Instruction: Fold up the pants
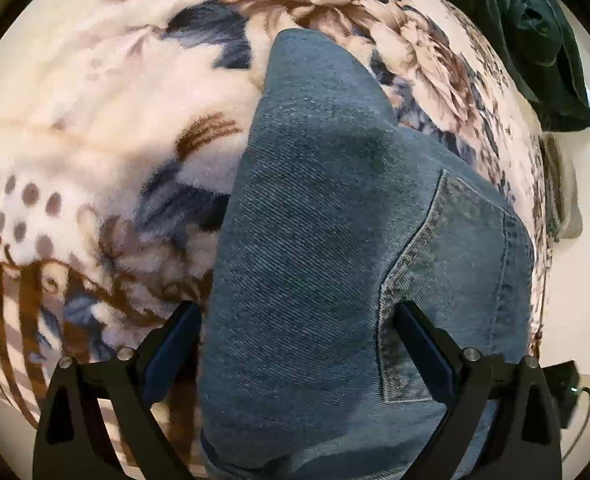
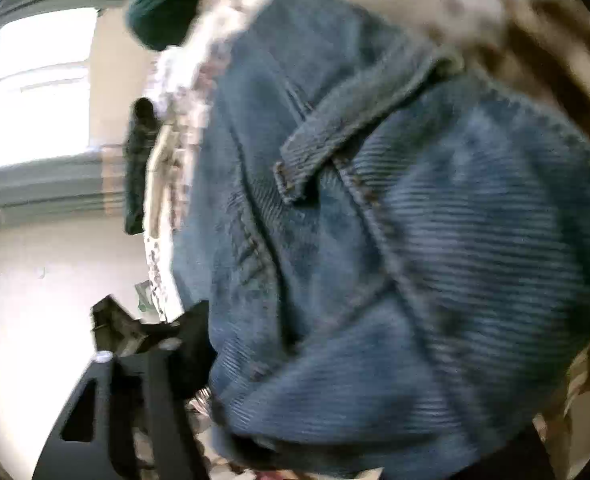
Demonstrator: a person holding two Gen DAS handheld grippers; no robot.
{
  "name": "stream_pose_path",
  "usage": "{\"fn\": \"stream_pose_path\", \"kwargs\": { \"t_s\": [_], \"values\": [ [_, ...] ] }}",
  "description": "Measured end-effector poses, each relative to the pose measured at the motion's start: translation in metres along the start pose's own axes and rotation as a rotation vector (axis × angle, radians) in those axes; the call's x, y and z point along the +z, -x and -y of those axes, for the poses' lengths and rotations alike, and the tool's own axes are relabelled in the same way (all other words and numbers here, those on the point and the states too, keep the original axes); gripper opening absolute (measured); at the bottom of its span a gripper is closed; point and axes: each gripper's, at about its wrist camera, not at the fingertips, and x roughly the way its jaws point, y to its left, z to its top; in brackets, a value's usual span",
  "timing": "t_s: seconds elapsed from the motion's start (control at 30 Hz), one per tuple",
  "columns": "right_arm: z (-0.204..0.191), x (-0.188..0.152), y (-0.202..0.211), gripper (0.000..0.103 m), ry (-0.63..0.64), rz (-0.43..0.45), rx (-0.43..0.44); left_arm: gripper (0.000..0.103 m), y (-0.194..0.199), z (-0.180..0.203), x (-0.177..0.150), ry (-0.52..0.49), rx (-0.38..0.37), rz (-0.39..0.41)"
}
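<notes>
Blue denim jeans (image 1: 327, 248) were seen lying folded on a floral fleece blanket (image 1: 95, 128), directly ahead of the left hand-held gripper (image 1: 299, 344). Its fingers (image 1: 175, 344) were held apart, straddling the folded denim, with a stitched back pocket (image 1: 451, 264) just beyond the right finger. A dark green garment (image 1: 535, 32) was noted far ahead to the right, well apart from the jeans. In the blurred right wrist view, the jeans (image 2: 375, 240) filled the space ahead of the right hand-held gripper (image 2: 255, 380); only one finger (image 2: 155, 400) was visible, so its state could not be told. A belt loop (image 2: 327, 152) was visible above.
</notes>
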Motion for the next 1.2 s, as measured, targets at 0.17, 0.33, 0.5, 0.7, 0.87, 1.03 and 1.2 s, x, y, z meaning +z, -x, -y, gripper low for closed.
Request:
{"fn": "stream_pose_path", "kwargs": {
  "t_s": [0.17,0.33,0.5,0.7,0.87,1.03,1.2],
  "values": [
    [-0.006,0.009,-0.011,0.066,0.064,-0.042,-0.057,0.102,-0.005,-0.003,0.002,0.008,-0.013,-0.013],
    [0.020,0.017,-0.014,0.069,-0.009,-0.134,0.010,0.103,-0.010,-0.005,0.010,0.024,-0.041,-0.042],
    [0.022,0.016,-0.009,0.065,-0.030,-0.122,-0.017,0.103,0.017,-0.013,0.026,0.099,-0.123,0.018],
    [0.021,0.014,-0.004,0.062,-0.021,-0.093,-0.038,0.078,0.002,-0.009,0.081,0.069,-0.132,0.029],
    [0.032,0.012,0.005,0.058,-0.061,-0.083,-0.025,0.021,-0.001,-0.024,0.106,0.118,-0.234,0.067],
    [0.042,0.013,0.007,0.061,-0.073,-0.111,-0.012,0.022,0.000,-0.039,0.103,0.189,-0.298,0.063],
    [0.040,0.017,0.020,0.088,-0.073,-0.151,-0.036,0.078,0.029,-0.022,0.083,0.102,-0.291,0.049]
  ]
}}
